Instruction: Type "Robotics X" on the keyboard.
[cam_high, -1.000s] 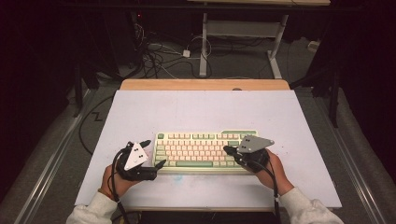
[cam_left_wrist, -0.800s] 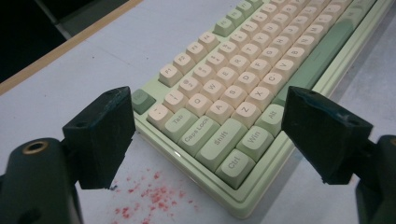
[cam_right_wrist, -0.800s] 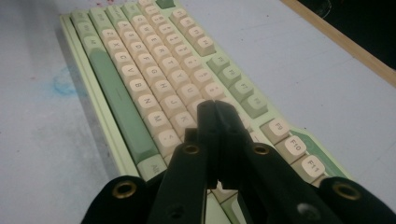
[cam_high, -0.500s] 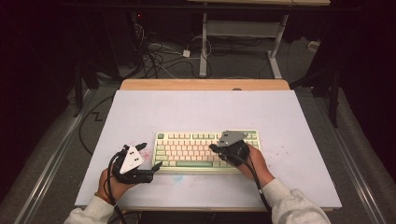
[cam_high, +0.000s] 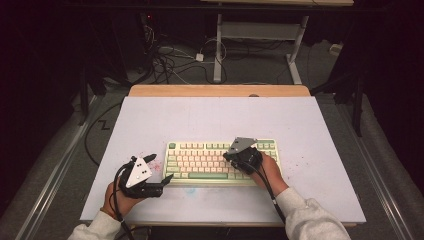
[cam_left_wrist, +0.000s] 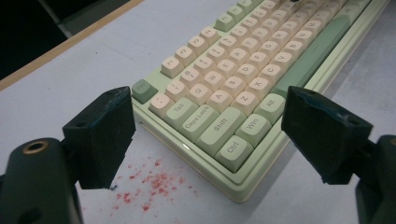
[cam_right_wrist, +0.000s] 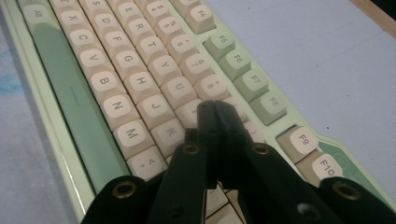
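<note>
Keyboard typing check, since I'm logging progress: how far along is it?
Done: the right tool is shut and its tip sits over the keyboard, around the I/O keys. In hand: a key press there; actual contact can't be confirmed. Left: the left tool is open by the Ctrl corner, touching nothing.

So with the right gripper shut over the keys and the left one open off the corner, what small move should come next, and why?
Probably a short press straight down with the right gripper. Its jaws are closed to a single tip over the keyboard, about where the I and O keys sit; whether it already touches a key I cannot tell. The left gripper is open beside the Ctrl corner, apart from it.
</note>
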